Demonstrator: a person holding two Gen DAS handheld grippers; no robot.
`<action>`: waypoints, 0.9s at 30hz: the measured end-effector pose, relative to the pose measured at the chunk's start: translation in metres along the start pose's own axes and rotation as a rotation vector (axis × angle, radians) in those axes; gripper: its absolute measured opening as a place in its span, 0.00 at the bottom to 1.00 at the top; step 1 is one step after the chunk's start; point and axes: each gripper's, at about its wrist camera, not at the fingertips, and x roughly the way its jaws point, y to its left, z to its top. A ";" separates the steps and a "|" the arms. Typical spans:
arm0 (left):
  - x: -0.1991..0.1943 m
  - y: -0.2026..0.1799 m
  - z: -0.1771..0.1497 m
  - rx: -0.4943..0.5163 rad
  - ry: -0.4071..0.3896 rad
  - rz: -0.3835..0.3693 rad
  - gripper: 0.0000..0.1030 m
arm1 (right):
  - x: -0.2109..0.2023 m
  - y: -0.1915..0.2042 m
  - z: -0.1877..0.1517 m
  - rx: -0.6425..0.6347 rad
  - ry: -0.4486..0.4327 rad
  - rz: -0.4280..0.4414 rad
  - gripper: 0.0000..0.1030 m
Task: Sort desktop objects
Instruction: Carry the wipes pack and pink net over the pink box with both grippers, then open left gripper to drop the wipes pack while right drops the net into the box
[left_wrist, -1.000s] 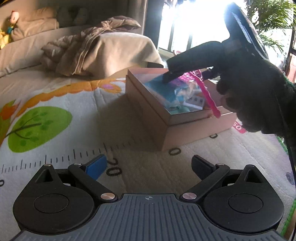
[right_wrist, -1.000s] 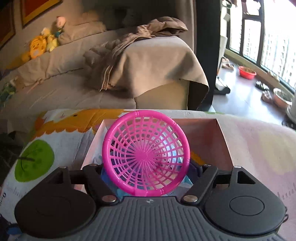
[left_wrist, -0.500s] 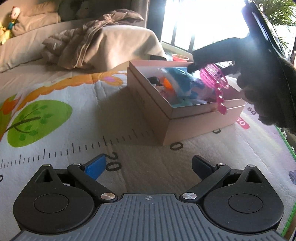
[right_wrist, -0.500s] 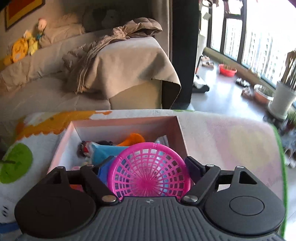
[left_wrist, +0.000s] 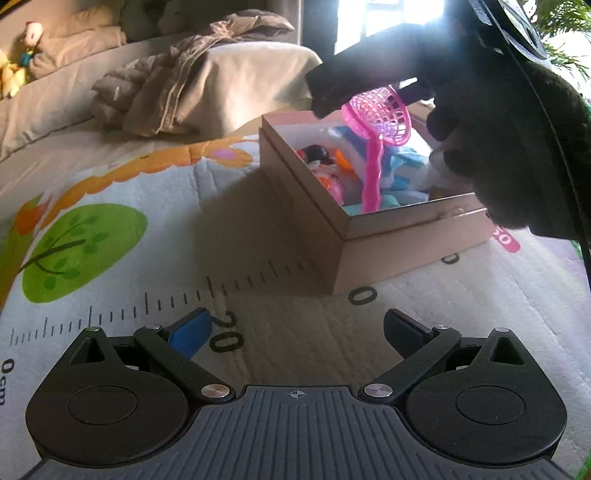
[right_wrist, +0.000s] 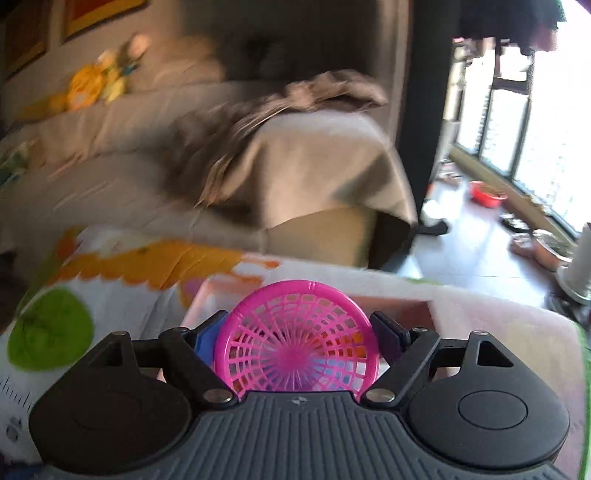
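A pink plastic basket (right_wrist: 299, 350) with a long handle sits between the fingers of my right gripper (right_wrist: 299, 325), whose pads lie against its rim on both sides. In the left wrist view the basket (left_wrist: 380, 114) hangs tilted over the open pink cardboard box (left_wrist: 388, 254), its handle pointing down into the box. A gloved hand (left_wrist: 498, 147) carries that gripper. A doll (left_wrist: 317, 155) and blue packaging (left_wrist: 402, 162) lie in the box. My left gripper (left_wrist: 295, 325) stands open and empty over the play mat, in front of the box.
The box stands on a play mat (left_wrist: 81, 251) printed with a green tree and ruler marks. A sofa with a crumpled blanket (left_wrist: 184, 74) runs behind it. Yellow plush toys (right_wrist: 88, 88) sit on the sofa. Right of the mat lies bare floor with a red bowl (right_wrist: 487, 195).
The right gripper has lifted the basket from low inside the box to above its far side, and the handle now dangles down. The basket sits lower between the fingers. The left gripper barely moved.
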 end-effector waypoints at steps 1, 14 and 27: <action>0.000 0.000 0.000 0.001 0.001 0.002 0.99 | 0.001 0.001 -0.001 0.000 0.012 0.012 0.87; 0.001 -0.001 -0.005 0.000 0.010 -0.025 0.99 | -0.013 -0.054 -0.036 0.210 0.065 0.003 0.90; -0.002 0.004 -0.008 -0.028 0.015 -0.013 0.99 | -0.028 -0.016 -0.008 0.023 -0.044 0.061 0.88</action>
